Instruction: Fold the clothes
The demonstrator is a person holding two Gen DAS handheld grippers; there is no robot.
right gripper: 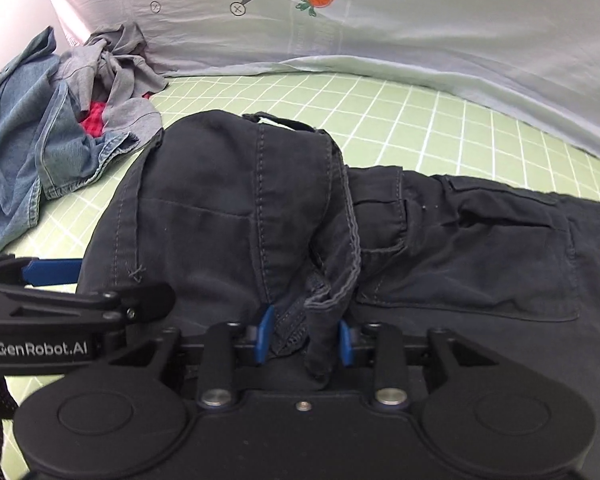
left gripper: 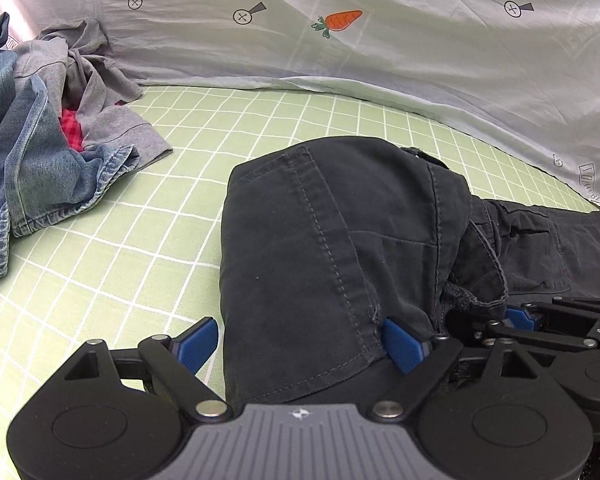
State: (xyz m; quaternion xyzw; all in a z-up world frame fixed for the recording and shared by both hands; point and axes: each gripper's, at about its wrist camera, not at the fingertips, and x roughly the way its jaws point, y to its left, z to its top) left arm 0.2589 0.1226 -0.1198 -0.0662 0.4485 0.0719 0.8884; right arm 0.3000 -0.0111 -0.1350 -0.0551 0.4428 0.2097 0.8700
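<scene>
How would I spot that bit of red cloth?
Start at the green checked sheet and go to the heap of clothes at its left edge. Between the blue denim shirt and the grey top peeks the red checked cloth, the only bright piece.

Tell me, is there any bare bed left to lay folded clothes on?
Yes: green checked sheet lies bare between the dark trousers and the carrot-print quilt, and between trousers and clothes pile in the left view. It is crowded near both grippers.
</scene>
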